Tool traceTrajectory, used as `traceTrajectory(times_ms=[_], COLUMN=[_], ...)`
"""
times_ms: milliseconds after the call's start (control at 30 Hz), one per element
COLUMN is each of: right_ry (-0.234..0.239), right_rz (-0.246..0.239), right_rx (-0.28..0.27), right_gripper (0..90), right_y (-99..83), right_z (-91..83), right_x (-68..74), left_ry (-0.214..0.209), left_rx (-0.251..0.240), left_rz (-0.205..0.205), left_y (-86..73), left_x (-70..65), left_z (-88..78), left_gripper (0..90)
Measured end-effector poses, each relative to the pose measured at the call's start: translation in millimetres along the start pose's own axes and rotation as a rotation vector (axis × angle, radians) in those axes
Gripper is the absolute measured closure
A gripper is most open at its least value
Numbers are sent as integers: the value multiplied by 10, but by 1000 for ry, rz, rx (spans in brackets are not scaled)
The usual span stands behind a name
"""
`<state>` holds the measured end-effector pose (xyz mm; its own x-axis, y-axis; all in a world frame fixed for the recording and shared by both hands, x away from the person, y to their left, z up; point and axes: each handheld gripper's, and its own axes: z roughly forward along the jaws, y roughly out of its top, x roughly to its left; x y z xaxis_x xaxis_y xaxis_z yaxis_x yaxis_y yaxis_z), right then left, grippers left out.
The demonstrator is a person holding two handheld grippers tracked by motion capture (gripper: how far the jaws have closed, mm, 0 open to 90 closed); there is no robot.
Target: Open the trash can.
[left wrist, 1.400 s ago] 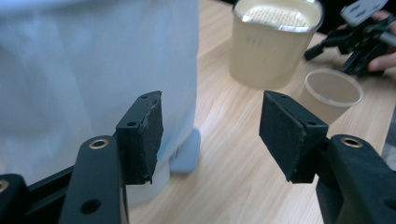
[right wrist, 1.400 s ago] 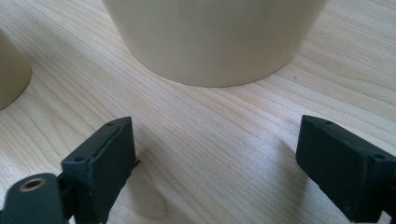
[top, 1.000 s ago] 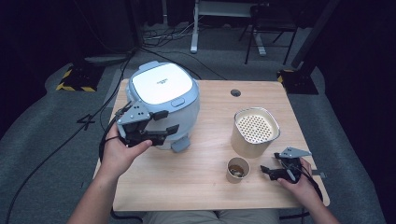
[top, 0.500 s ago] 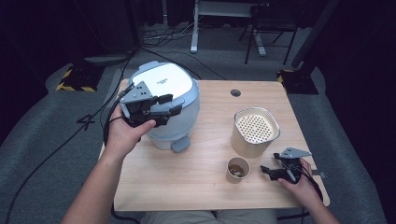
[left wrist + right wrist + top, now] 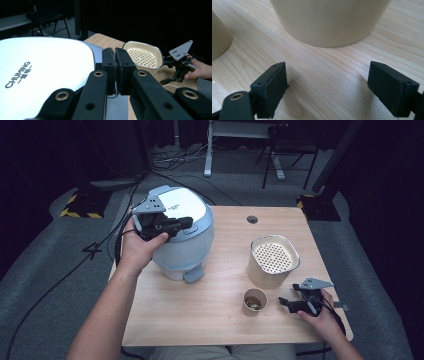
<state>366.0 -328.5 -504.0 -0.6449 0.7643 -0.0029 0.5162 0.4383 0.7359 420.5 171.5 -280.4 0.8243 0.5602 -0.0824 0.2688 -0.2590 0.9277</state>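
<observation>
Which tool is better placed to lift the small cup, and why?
Probably the right tool: it rests open on the table just beside the small cup. The left tool is shut, up over the cooker's lid.

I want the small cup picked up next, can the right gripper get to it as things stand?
Probably yes. The right gripper rests open on the table just right of the cup, with bare wood between them; the pot stands behind, out of the way.

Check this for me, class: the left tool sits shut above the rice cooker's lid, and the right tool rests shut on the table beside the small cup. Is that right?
One detail is wrong. The right tool is open, not shut: the right gripper view shows its jaws wide apart over the table. The left tool is indeed shut above the rice cooker's lid, and the small cup does stand beside the right tool.
</observation>
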Motion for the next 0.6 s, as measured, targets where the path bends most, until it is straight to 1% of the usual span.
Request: traceTrajectory(times_ms=[167,233,300,333,367,400,533,600], right_ry=[0,0,0,0,0,0,0,0], right_rz=[0,0,0,0,0,0,0,0], right_rx=[0,0,0,0,0,0,0,0], right_gripper=[161,161,161,161,161,161,161,161], right_y=[0,0,0,0,0,0,0,0], right_z=[0,0,0,0,0,0,0,0], right_x=[0,0,0,0,0,0,0,0], left_ry=[11,20,22,24,24,28,35,43], left_rx=[24,45,48,61,61,75,84,92], left_rz=[-3,5,9,13,13,16,13,18], left_y=[-2,-1,-1,1,1,-1,-4,7], left_x=[17,6,3,-10,-10,-17,-12,-18], left_z=[33,53,61,81,81,104,123,124], left_gripper=[894,897,897,898,898,898,898,898])
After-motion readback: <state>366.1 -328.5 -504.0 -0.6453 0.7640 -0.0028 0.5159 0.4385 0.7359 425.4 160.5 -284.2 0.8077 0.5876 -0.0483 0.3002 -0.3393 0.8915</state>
